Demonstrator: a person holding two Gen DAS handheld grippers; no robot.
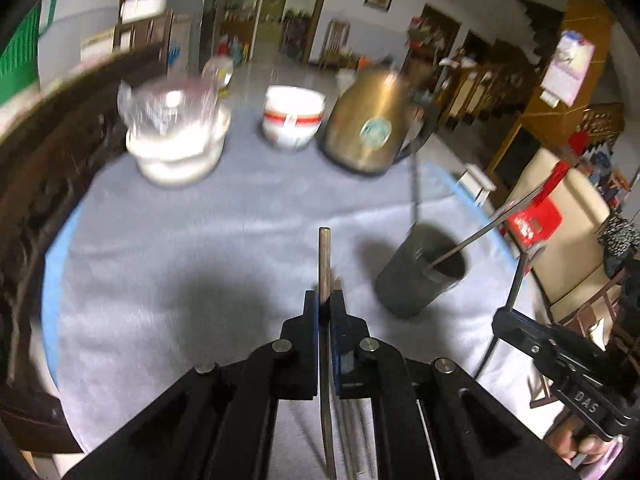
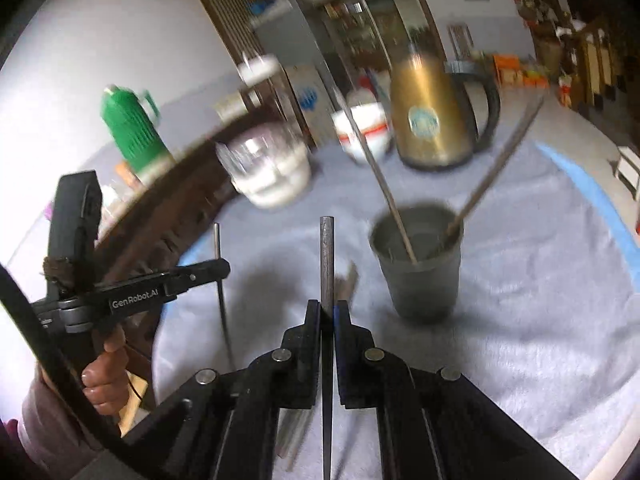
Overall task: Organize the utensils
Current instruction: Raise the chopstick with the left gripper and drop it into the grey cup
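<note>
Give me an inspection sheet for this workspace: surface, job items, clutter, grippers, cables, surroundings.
Surface: grey cloth over the table, blue edge at the right.
Job's things: dark cup upright, two chopsticks already leaning in it; more chopsticks lying on the cloth below the grippers, blurred.
Clutter: gold kettle, red-banded white bowl, glass jar on a white container, green thermos behind the table.
Grippers: left gripper shut on one metal chopstick; right gripper shut on another chopstick; both pointing toward the cup.
Cables: one black cable beside the left hand.
Surroundings: household room, wooden chairs, doorways, red stool.
</note>
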